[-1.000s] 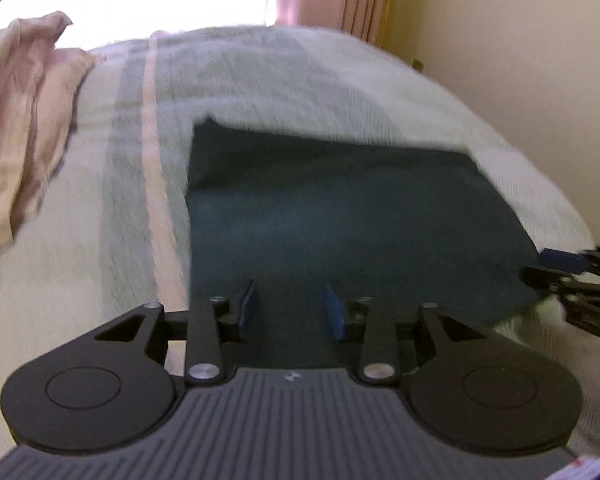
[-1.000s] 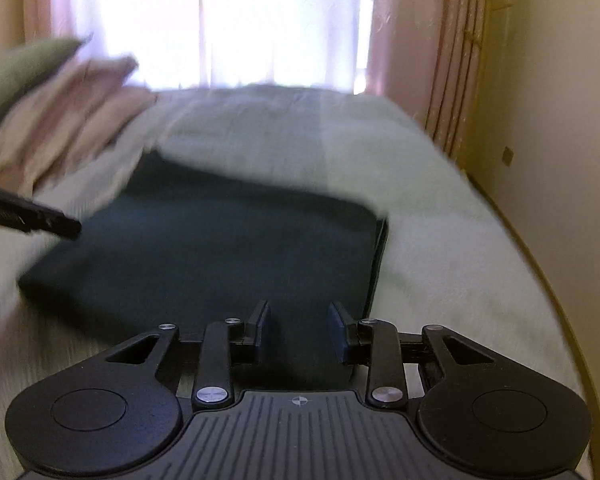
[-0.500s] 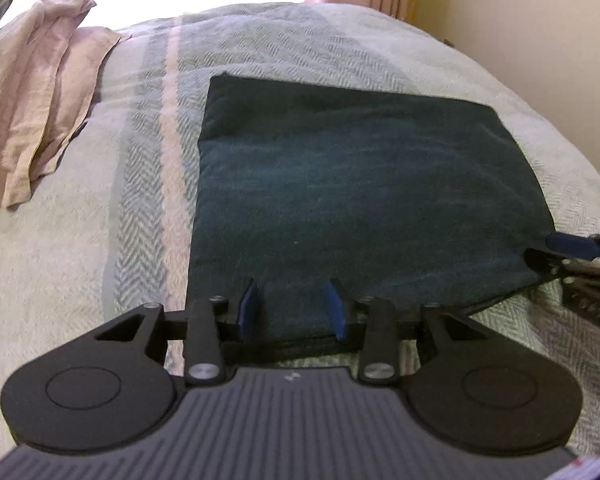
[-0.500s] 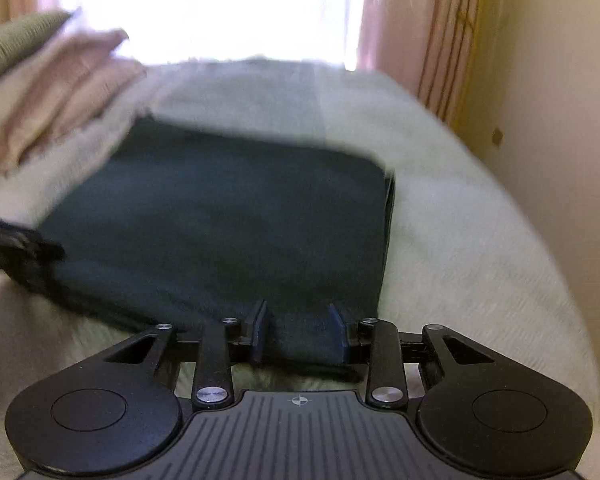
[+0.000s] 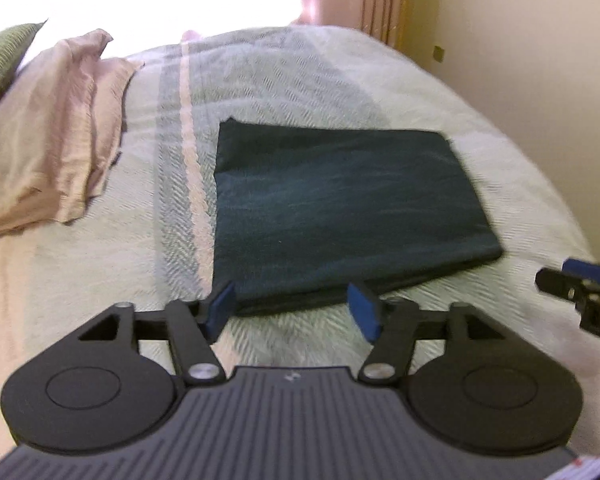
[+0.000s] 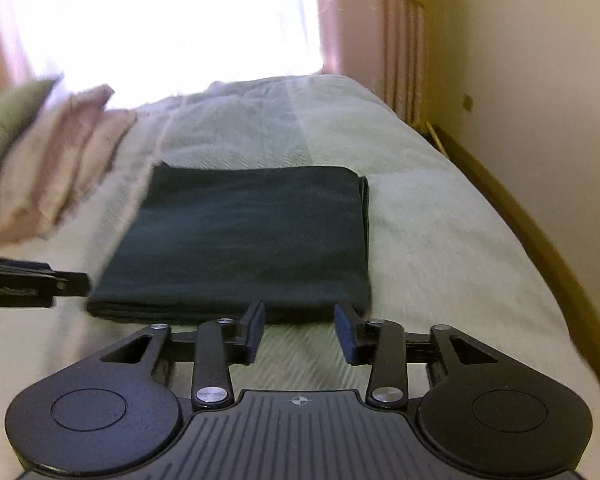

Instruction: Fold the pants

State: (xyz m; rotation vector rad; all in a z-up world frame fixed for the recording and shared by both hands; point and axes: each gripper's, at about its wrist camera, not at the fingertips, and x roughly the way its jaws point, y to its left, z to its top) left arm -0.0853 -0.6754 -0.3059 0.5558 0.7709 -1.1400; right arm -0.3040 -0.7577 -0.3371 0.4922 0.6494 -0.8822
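Note:
The dark green pants (image 5: 340, 208) lie folded into a flat rectangle on the striped bedspread (image 5: 100, 264), also seen in the right wrist view as pants (image 6: 252, 236). My left gripper (image 5: 292, 312) hovers just in front of the near edge of the pants, its jaws opening, nothing between them. My right gripper (image 6: 300, 332) hangs before the near right corner of the pants, its jaws opening and empty too. Each gripper shows at the edge of the other's view: the right gripper (image 5: 580, 292) and the left gripper (image 6: 36, 284).
Pink pillows (image 5: 48, 128) and a green cushion (image 5: 0, 60) lie at the left on the bed. A bright window with pink curtains (image 6: 364, 20) is behind. A cream wall (image 6: 540, 80) and wooden skirting run along the right of the bed.
Both grippers have let go of the near edge of the pants, opened wider and pulled back and up. The pants now lie flat on the bed.

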